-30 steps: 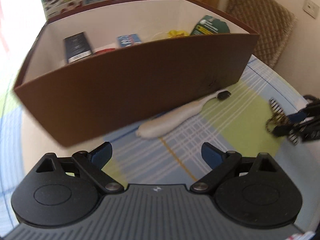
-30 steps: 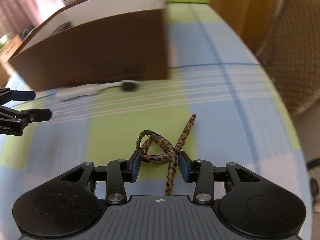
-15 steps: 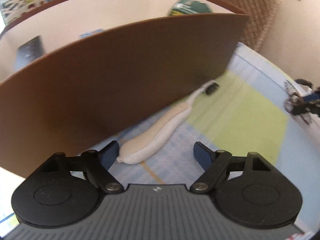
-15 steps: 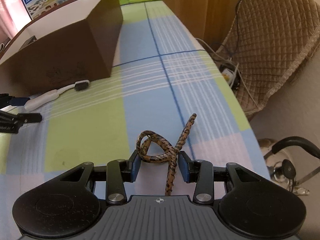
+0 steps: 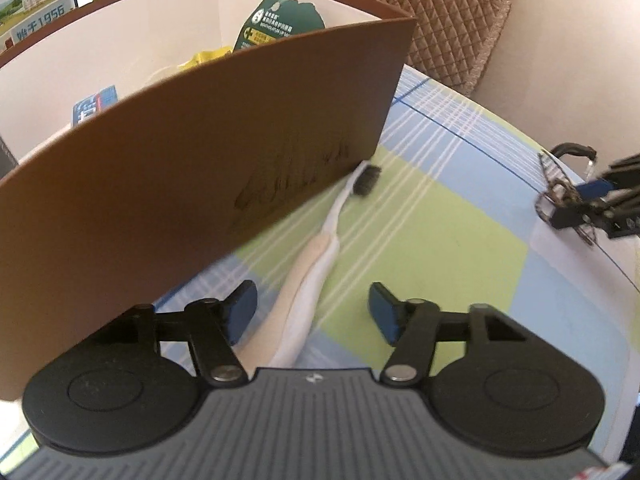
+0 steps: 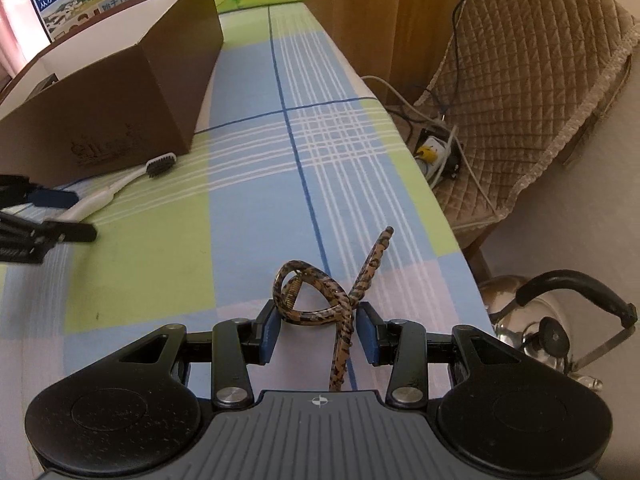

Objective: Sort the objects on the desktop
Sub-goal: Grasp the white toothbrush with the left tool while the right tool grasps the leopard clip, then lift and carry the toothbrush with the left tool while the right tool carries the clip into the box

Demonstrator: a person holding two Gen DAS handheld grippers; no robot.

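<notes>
The left claw [image 5: 312, 312] gapes wide around the toothbrush [image 5: 320, 248] handle at lower centre, ungripped. The right claw [image 6: 316, 332] pinches a mottled hair clip [image 6: 316, 300], not yet boxed. At upper left, the brown box [image 5: 208, 184] already holds packets and a green pouch [image 5: 276, 20].

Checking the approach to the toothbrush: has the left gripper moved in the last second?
Yes. The left gripper has closed in on the white toothbrush beside the brown box; its handle now lies between the open fingers.
</notes>
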